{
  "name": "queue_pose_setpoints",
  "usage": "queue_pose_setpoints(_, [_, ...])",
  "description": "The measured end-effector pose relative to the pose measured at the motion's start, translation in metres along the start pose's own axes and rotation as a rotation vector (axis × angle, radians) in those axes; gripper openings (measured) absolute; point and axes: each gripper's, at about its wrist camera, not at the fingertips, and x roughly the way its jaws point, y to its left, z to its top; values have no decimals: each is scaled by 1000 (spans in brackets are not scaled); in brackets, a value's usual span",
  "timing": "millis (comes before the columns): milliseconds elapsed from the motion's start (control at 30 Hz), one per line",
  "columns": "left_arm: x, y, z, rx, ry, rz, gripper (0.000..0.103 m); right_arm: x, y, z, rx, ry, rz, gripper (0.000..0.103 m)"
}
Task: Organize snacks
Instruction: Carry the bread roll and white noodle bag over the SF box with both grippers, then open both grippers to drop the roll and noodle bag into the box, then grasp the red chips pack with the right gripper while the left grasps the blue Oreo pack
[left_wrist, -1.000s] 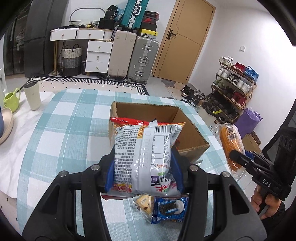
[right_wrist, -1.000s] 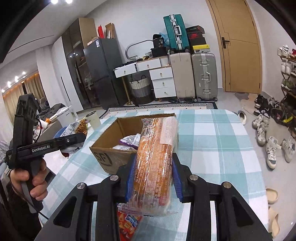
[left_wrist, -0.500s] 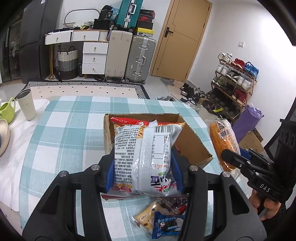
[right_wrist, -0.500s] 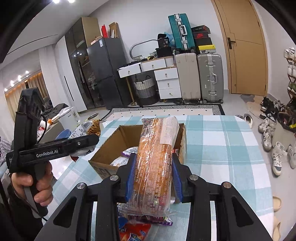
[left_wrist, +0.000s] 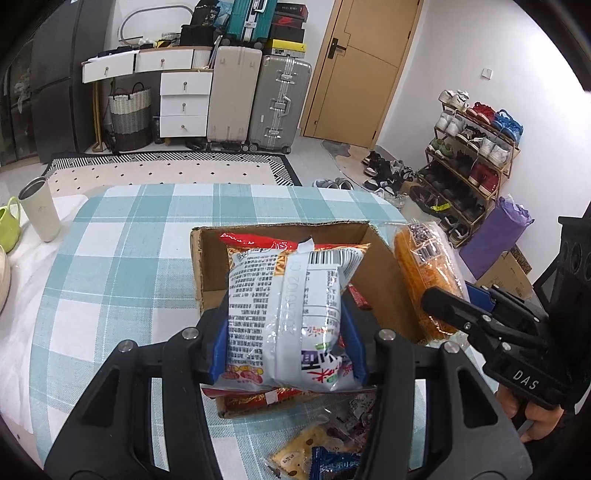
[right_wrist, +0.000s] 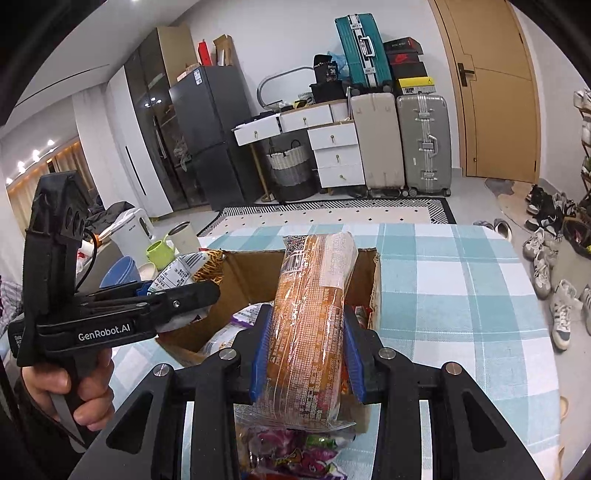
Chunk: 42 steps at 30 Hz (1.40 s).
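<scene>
An open cardboard box (left_wrist: 380, 280) (right_wrist: 251, 269) stands on the checked tablecloth. My left gripper (left_wrist: 286, 339) is shut on a white and red snack bag (left_wrist: 288, 306), held over the box's near part. My right gripper (right_wrist: 304, 343) is shut on a long orange packet in clear wrap (right_wrist: 314, 306), also over the box. The orange packet (left_wrist: 424, 273) shows at the box's right wall in the left wrist view, and the white bag (right_wrist: 177, 273) at its left in the right wrist view. Several snacks lie inside the box (right_wrist: 243, 317).
Loose small snacks (left_wrist: 325, 443) (right_wrist: 295, 450) lie on the cloth in front of the box. A cream tumbler (left_wrist: 40, 210), a green mug (left_wrist: 9, 225) and bowls stand at the table's left. A person's hand (right_wrist: 81, 395) holds the left gripper. Suitcases, drawers and a shoe rack stand beyond.
Both grippers have moved forward with their packets, from short of the box to over it. The box looms larger and the loose snacks have slid toward the bottom of both views.
</scene>
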Motion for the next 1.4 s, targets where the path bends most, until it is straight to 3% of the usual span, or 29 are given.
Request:
queue_pose_setpoints(567, [42,-5,3,28,36,37,48,23,-2,9,6,6,0,37])
queue_pose_setpoints(667, [41,-3,1,28,46,39,50,14,2,10,-19,-29,-2,50])
queue_pose_setpoints(733, [39,-2,1,31,48,31,58,6,3,10,-30,-53,-10,55])
queue_pose_setpoints(833, [26,-1,-3,36,27,37,80,-10,-1,6,-24,-68,-42,71])
queue_pose_setpoints(900, [14,0,-5,40,7,40,85,-19,-7,2,-2,-73,-41,91])
queue_pose_setpoints(933, [9,0,-6,38,5,36,87,-25,-9,-2,9,-70,-38,95])
queue_pose_setpoints(967, [3,2,-8,32,3,37,96,-29,-11,-5,15,-63,-41,100])
queue_pose_setpoints(1000, [-3,3,-10,25,-3,42,102,-32,-12,-8,19,-57,-46,102])
queue_pose_setpoints(1400, [-62,11,-50,4,-21,70,102,-67,-17,-57,83,8,-86,102])
